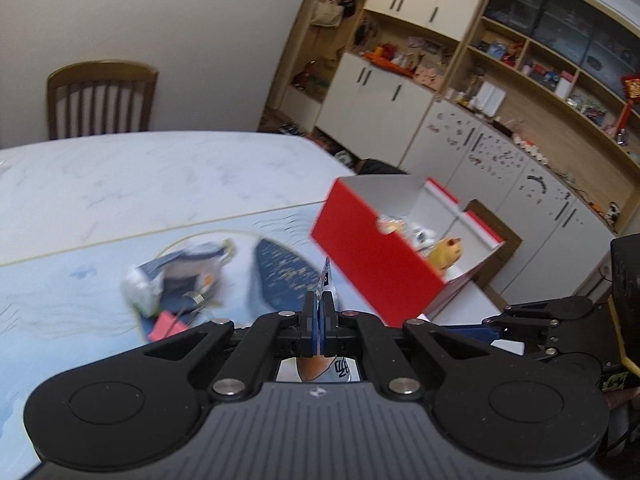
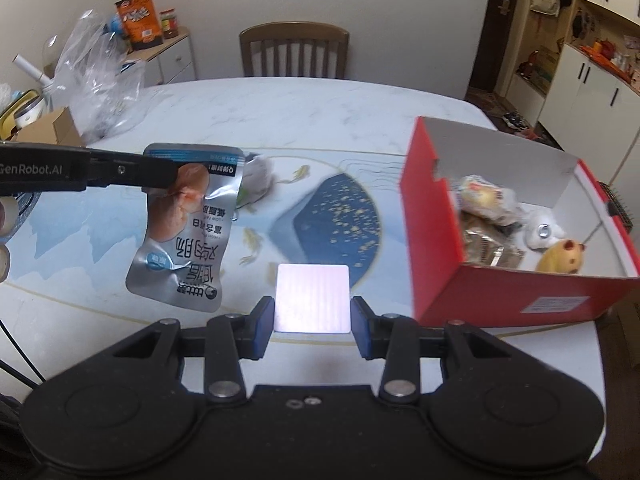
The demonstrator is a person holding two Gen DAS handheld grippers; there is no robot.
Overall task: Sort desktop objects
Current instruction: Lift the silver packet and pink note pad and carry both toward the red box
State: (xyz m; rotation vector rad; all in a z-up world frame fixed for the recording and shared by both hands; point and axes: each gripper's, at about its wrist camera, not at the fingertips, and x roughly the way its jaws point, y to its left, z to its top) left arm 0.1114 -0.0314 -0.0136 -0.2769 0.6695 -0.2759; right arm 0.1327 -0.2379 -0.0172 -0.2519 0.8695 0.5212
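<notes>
Silver foil snack pouch (image 2: 184, 228), light and crinkly, hangs above the worktop (image 2: 280, 112) pinched at its top edge by the left gripper (image 1: 319, 316); right gripper (image 2: 313, 322) clamps a stiff pale square card (image 2: 313, 298).

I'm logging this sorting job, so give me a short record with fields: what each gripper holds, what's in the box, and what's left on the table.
left gripper: shut on silver snack pouch, hanging above the table
right gripper: shut on pale square block
red box: open, holding wrapped snacks and small toys
table: crumpled wrapper left on the mat
</notes>
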